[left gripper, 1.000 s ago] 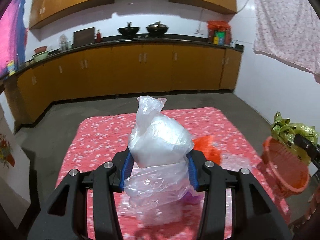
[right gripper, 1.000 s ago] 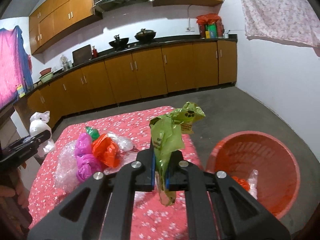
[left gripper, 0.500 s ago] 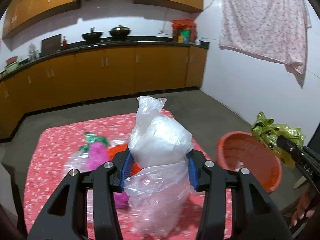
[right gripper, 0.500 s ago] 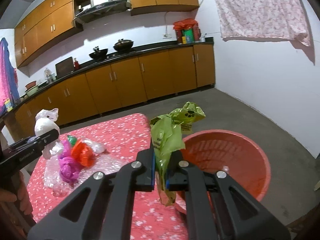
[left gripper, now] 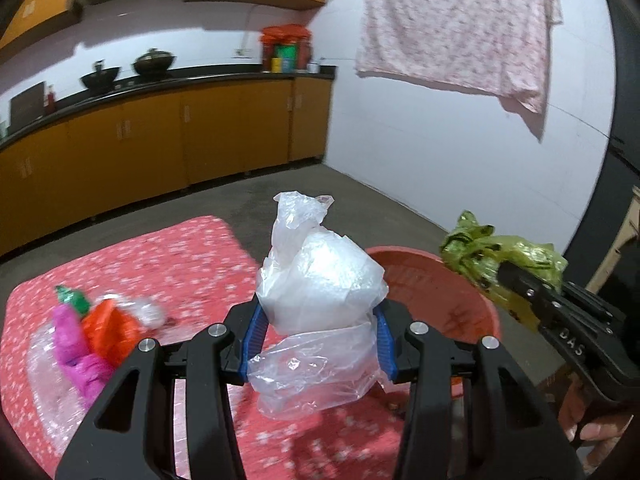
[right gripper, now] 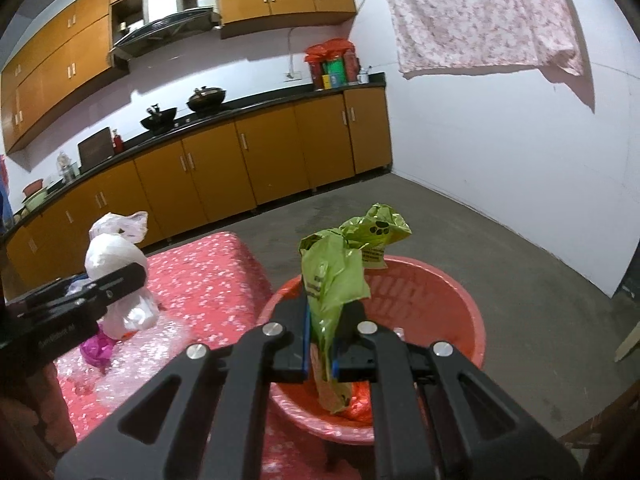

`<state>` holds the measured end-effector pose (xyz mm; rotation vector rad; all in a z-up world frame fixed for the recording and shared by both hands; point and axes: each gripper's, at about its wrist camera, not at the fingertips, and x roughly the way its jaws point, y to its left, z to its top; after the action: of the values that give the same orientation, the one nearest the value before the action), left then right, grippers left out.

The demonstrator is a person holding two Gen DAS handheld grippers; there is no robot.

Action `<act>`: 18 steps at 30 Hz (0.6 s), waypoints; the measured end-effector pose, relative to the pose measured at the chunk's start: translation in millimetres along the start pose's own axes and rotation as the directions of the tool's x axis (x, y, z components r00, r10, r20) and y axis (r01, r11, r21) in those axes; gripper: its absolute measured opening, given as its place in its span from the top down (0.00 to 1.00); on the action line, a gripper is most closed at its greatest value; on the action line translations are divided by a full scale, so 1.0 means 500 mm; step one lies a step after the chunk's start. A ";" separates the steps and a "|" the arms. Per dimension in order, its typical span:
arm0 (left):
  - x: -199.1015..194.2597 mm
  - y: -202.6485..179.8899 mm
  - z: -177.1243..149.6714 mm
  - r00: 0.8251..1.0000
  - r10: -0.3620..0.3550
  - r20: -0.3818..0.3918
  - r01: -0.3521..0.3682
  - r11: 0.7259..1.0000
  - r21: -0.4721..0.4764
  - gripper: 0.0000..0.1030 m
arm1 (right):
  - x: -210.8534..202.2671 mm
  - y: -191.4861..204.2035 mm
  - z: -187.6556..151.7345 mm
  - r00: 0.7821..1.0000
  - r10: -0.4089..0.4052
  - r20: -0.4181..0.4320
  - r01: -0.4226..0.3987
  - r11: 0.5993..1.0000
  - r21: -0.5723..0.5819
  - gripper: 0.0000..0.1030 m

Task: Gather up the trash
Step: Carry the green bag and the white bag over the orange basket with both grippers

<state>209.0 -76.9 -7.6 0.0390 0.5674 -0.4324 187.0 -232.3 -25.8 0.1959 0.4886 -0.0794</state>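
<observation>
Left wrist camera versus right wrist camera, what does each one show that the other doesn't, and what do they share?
Only the left wrist view shows the orange bag and green scrap in the pile on the table. Only the right wrist view shows the trash lying inside the red basket and the range hood. Both show the left gripper shut on the clear plastic bag, the right gripper shut on the green bag over the basket, and the hanging cloth.

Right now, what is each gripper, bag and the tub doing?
Left gripper: shut on clear plastic bag.
Right gripper: shut on green plastic bag, above the tub.
Red plastic tub: upright, some trash inside.
Pink, orange bags: lying on table.
</observation>
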 end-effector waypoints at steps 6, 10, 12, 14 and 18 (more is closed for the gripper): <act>0.053 -0.046 0.004 0.997 -0.068 -0.023 0.069 0.997 0.040 0.55 | 0.021 -0.039 -0.001 1.000 -0.024 -0.010 0.024 0.999 0.023 0.92; 0.095 -0.072 0.010 0.994 -0.102 -0.046 0.105 0.993 0.055 0.55 | 0.039 -0.060 -0.006 0.999 -0.036 -0.019 0.037 0.998 0.041 0.92; 0.112 -0.078 0.012 0.992 -0.116 -0.054 0.119 0.991 0.059 0.55 | 0.049 -0.074 -0.007 0.999 -0.040 -0.023 0.042 0.998 0.053 0.92; 0.135 -0.085 0.012 0.989 -0.131 -0.068 0.136 0.989 0.062 0.55 | 0.057 -0.082 -0.006 0.999 -0.044 -0.024 0.045 0.997 0.060 0.92; 0.168 -0.100 0.006 0.984 -0.153 -0.089 0.159 0.985 0.065 0.55 | 0.073 -0.103 -0.009 0.998 -0.049 -0.026 0.051 0.996 0.073 0.92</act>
<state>253.7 -155.2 -45.4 0.0822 0.6398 -0.6061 210.8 -282.7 -55.8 0.2571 0.5148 -0.1441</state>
